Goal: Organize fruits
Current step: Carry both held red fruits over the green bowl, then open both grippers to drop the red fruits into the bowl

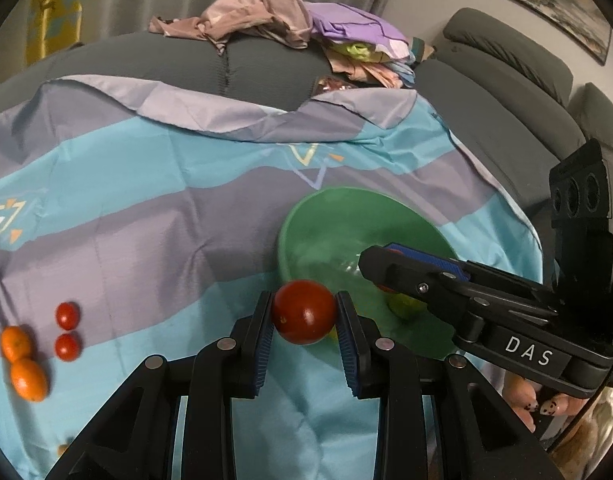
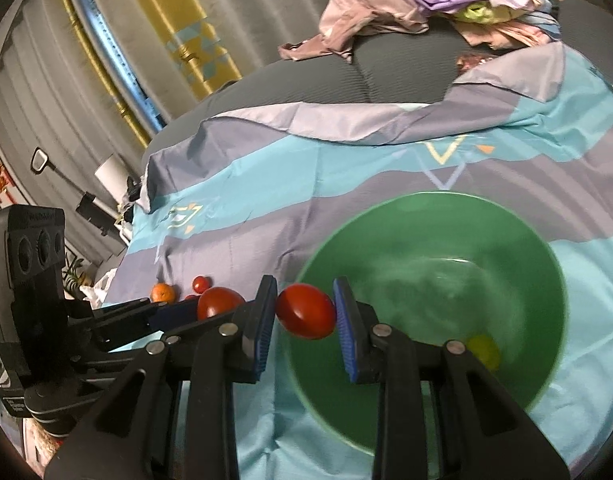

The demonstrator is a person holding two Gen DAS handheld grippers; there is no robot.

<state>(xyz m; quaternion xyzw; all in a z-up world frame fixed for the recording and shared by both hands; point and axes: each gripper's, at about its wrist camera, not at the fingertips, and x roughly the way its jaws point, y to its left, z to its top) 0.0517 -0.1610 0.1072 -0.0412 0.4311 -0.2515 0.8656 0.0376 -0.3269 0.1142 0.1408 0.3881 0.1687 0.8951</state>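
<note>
My left gripper (image 1: 304, 305) is shut on a red tomato (image 1: 304, 314), which hangs just before the near rim of a green bowl (image 1: 326, 216). My right gripper (image 2: 305, 300) is shut on a second red tomato (image 2: 305, 318) over the bowl's (image 2: 446, 232) left rim. A yellow-green fruit (image 2: 484, 350) lies inside the bowl. In the left wrist view the right gripper (image 1: 380, 268) reaches over the bowl from the right. In the right wrist view the left gripper (image 2: 202, 308) and its tomato (image 2: 218, 302) are at the left. Two small tomatoes (image 1: 67, 330) and two oranges (image 1: 22, 362) lie loose at the left.
A blue and purple striped cloth (image 1: 146, 220) covers a grey cushioned surface (image 1: 166, 60). A heap of clothes (image 1: 286, 16) lies at the back. A grey sofa (image 1: 506, 80) stands at the right. A person's fingers (image 1: 546, 404) with painted nails show at the lower right.
</note>
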